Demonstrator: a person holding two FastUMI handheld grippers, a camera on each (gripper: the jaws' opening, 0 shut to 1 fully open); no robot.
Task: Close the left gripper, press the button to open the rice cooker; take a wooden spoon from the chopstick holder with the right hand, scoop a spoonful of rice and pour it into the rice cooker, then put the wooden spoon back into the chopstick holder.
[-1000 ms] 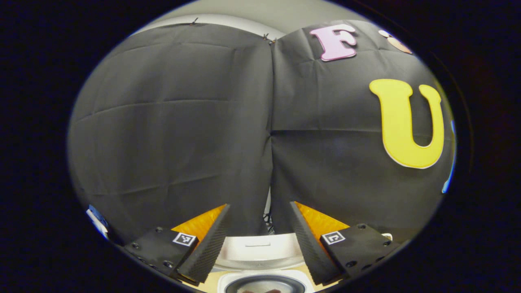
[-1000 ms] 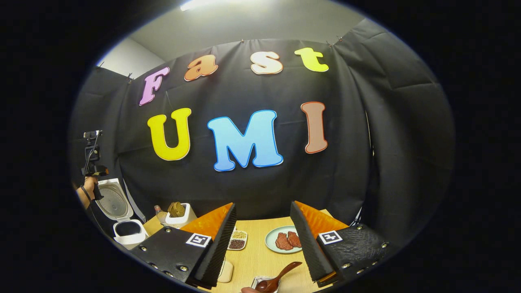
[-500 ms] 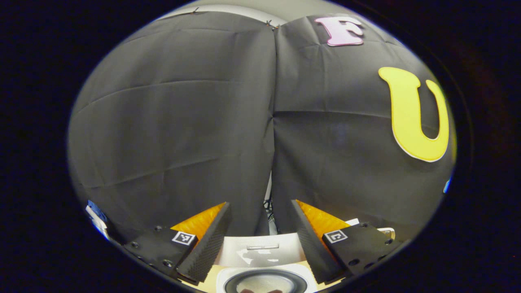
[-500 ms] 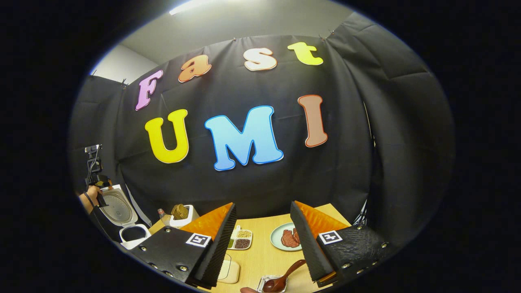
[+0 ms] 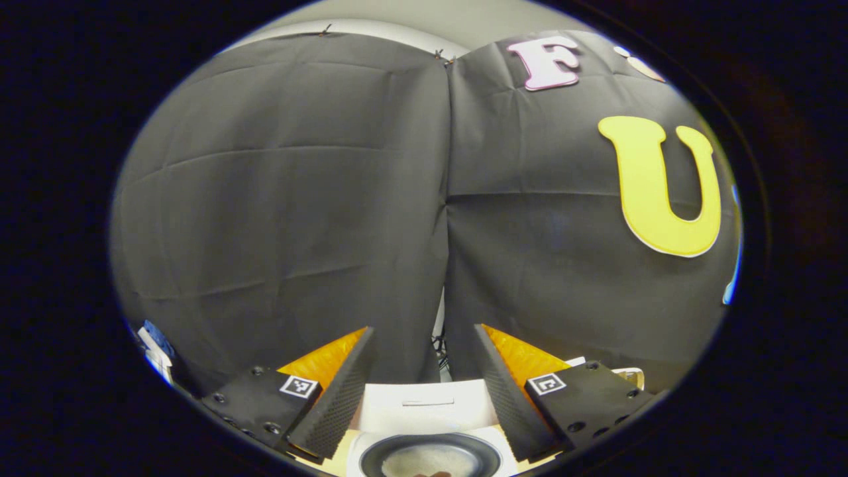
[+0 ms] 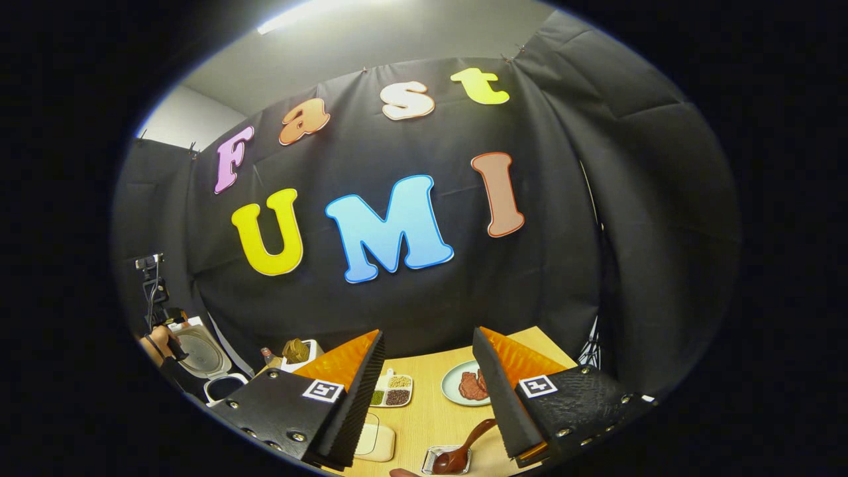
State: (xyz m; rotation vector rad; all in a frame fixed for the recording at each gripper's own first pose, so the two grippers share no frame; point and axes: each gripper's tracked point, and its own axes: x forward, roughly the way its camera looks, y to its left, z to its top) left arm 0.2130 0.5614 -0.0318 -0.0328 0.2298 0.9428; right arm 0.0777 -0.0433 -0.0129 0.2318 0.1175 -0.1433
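The white rice cooker (image 5: 424, 407) stands open just below my left gripper (image 5: 424, 331), its lid raised and its dark inner pot (image 5: 430, 458) showing. That gripper is open and holds nothing. In the right gripper view the cooker (image 6: 222, 384) sits far left with its lid (image 6: 202, 344) up, and a hand holds the left gripper (image 6: 159, 308) above it. My right gripper (image 6: 428, 338) is open over the table. The brown wooden spoon (image 6: 464, 442) lies below it, its bowl in a small clear dish (image 6: 434, 460), untouched. The white chopstick holder (image 6: 301, 354) stands right of the cooker.
On the wooden table (image 6: 424, 417) are a divided tray of grains (image 6: 391, 391), a pale plate (image 6: 450, 394) with meat slices, a flat white square item (image 6: 377, 442) and a small bottle (image 6: 267, 358) by the holder. Black cloth walls close the back and sides.
The left gripper has come lower over the open cooker, so more of the pot shows. The right gripper view has tilted slightly; the spoon stays in its dish.
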